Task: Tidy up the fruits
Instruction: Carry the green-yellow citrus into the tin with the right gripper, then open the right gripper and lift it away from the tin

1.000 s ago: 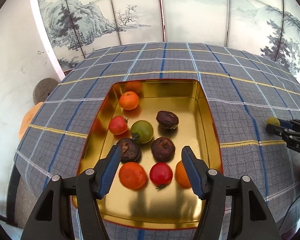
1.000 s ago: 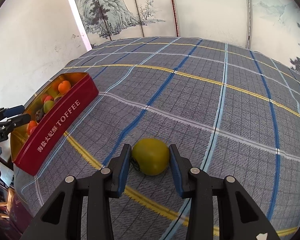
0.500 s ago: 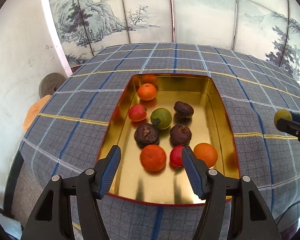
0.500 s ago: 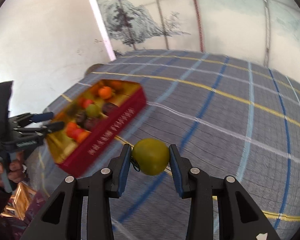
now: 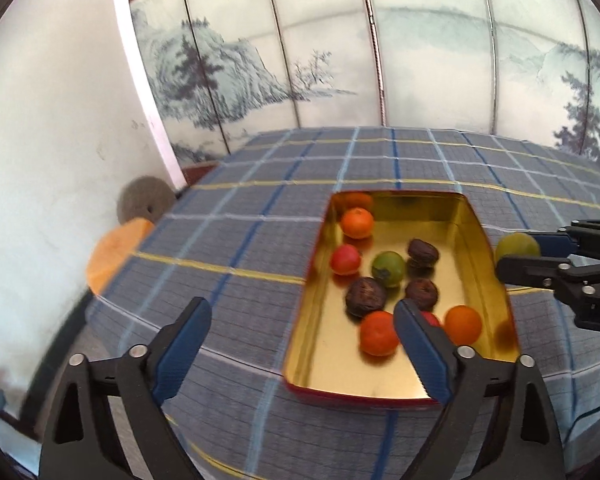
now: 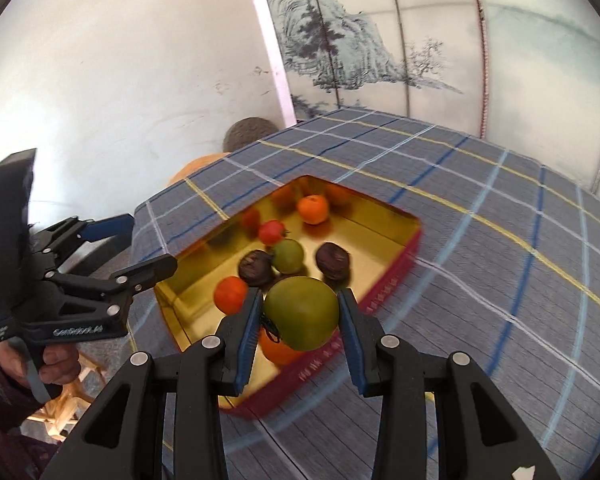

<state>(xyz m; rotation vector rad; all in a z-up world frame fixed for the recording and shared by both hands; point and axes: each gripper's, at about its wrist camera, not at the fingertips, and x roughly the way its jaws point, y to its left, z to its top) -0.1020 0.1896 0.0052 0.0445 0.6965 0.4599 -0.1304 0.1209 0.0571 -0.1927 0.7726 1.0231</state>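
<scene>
Fruit [image 6: 302, 318], green, sits clamped in right tongs [image 6: 299, 320] above the tin's [image 6: 396, 276] 5 o'clock edge, ready to drop; left tongs [image 5: 302, 346] gape wide, empty, at 7 o'clock.

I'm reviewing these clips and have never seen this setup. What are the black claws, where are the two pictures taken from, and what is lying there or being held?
No robot here: a person holds a hand-operated gripper in each hand, and each carries a fisheye camera looking along its fingers.

The left wrist view shows the left gripper open and empty, near the tin's corner. The right wrist view shows the right gripper shut on a green fruit, held in the air by the tin's near wall.

On the plaid tablecloth sits a red tin with a gold inside. In it lie orange, red and dark wrinkled fruits and one green fruit in the tin.

Each gripper also appears at the edge of the other's picture.
</scene>
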